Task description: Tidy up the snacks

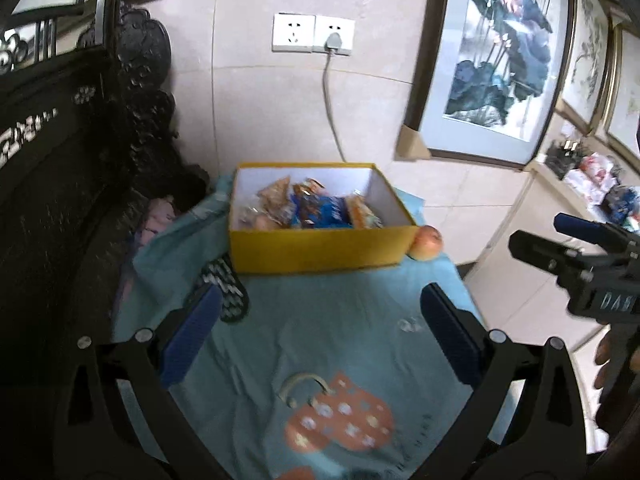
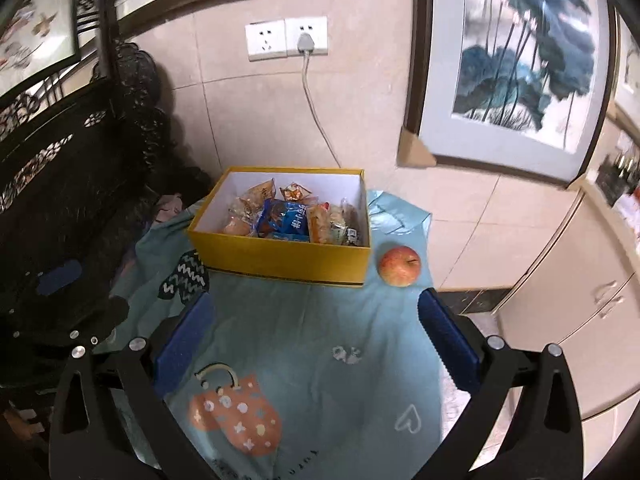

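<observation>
A yellow box [image 1: 320, 248] with white inner walls sits at the far side of a table under a teal cloth [image 1: 344, 320]. It holds several wrapped snacks [image 1: 312, 208], among them a blue packet [image 2: 286, 220]. The box also shows in the right wrist view [image 2: 280, 258]. A red-yellow apple [image 2: 400, 266] lies on the cloth just right of the box; it shows in the left wrist view [image 1: 428, 242] too. My left gripper [image 1: 320, 332] is open and empty, above the cloth in front of the box. My right gripper [image 2: 316, 332] is open and empty, also short of the box.
Dark carved wooden furniture [image 1: 60, 184] stands close on the left. A tiled wall with sockets and a plugged cable [image 1: 332, 40] is behind the box. Framed paintings [image 1: 500, 60] lean on the right. A beige cabinet [image 2: 560, 300] stands right of the table.
</observation>
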